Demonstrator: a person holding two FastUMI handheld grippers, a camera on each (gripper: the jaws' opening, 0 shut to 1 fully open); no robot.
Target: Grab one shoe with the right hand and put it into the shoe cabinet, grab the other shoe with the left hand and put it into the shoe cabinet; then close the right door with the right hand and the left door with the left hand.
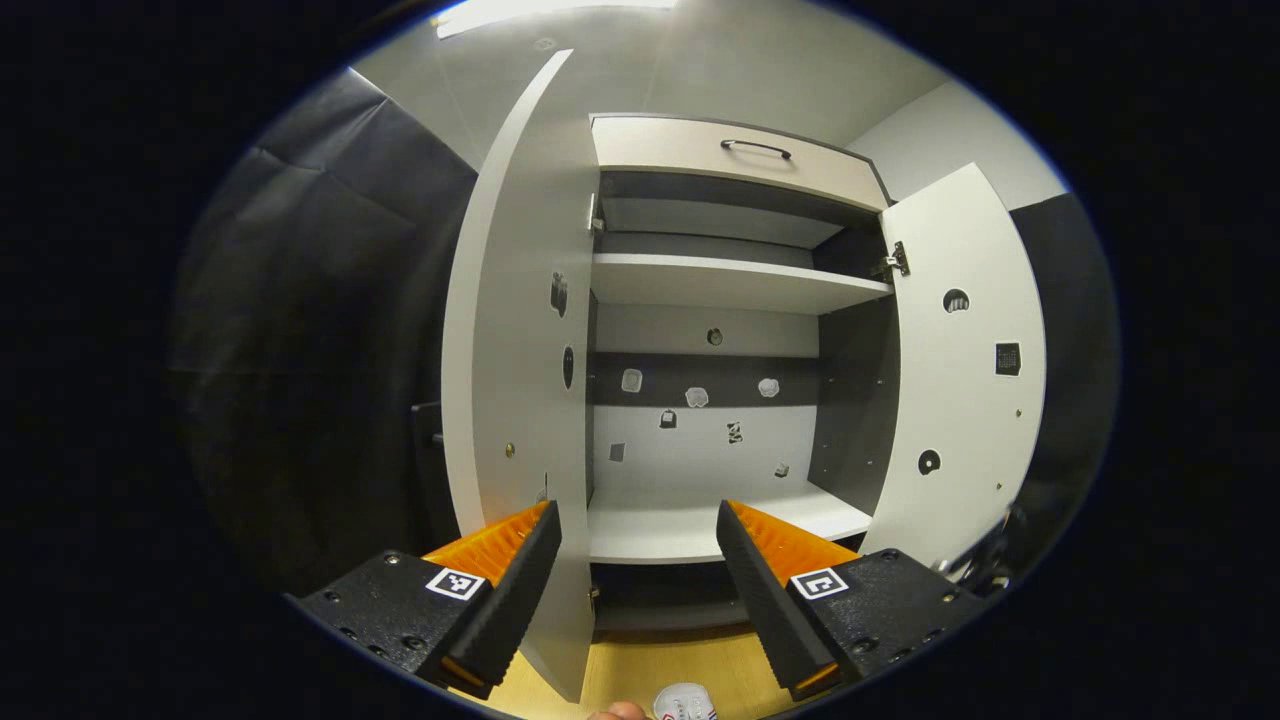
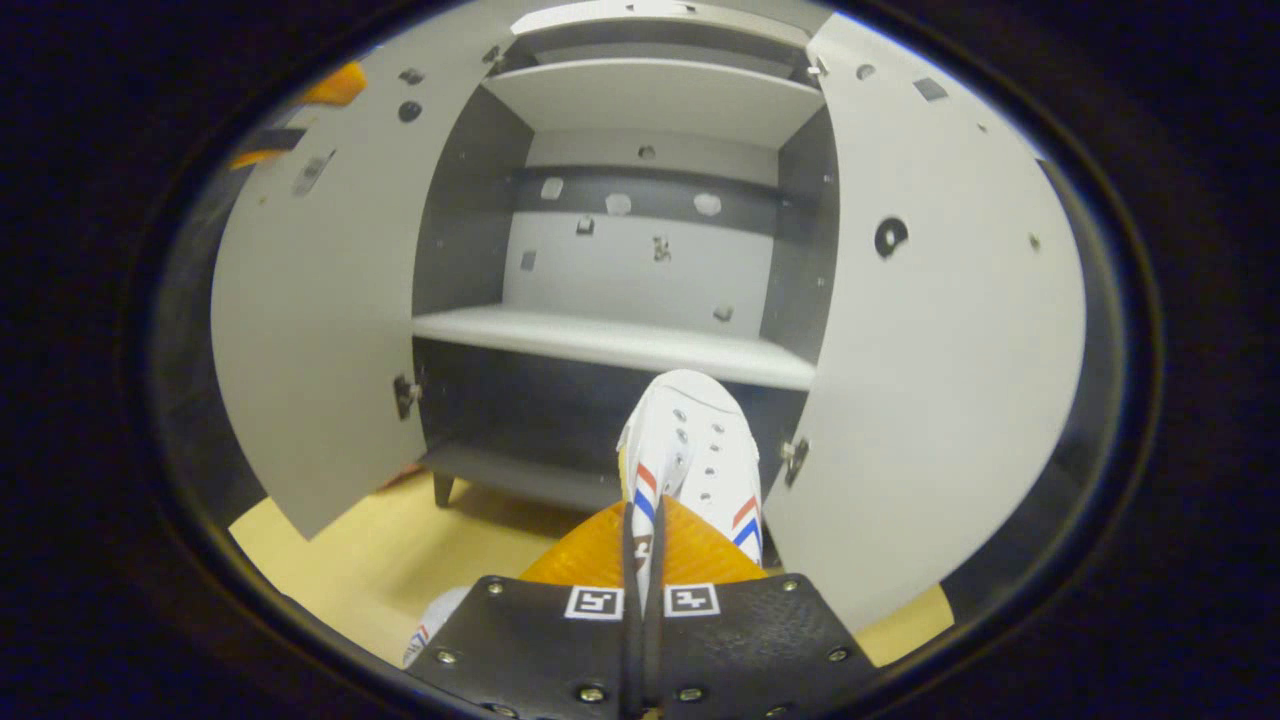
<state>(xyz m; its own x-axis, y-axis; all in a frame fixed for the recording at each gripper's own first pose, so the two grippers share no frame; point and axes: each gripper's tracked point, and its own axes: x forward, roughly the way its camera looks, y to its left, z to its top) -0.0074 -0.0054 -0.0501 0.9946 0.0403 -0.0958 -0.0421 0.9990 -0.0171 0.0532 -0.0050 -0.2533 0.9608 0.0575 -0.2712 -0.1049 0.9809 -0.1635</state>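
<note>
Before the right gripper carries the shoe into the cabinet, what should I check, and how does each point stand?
1. Right gripper shut on the shoe: ok.
2. Right door open: ok.
3. Left door open: ok.
4. Shelf ahead bare: ok.
5. Left gripper open for the second shoe: ok.
6. Firmness of the grip: cannot tell.

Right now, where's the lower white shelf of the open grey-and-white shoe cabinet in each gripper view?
Left gripper view: the lower white shelf sits low centre, between the open left gripper's fingers.
Right gripper view: the shelf runs across mid-frame, above the white shoe with red and blue stripes clamped in the right gripper.
Shared landmark: the dark band across the cabinet's back panel.
</note>
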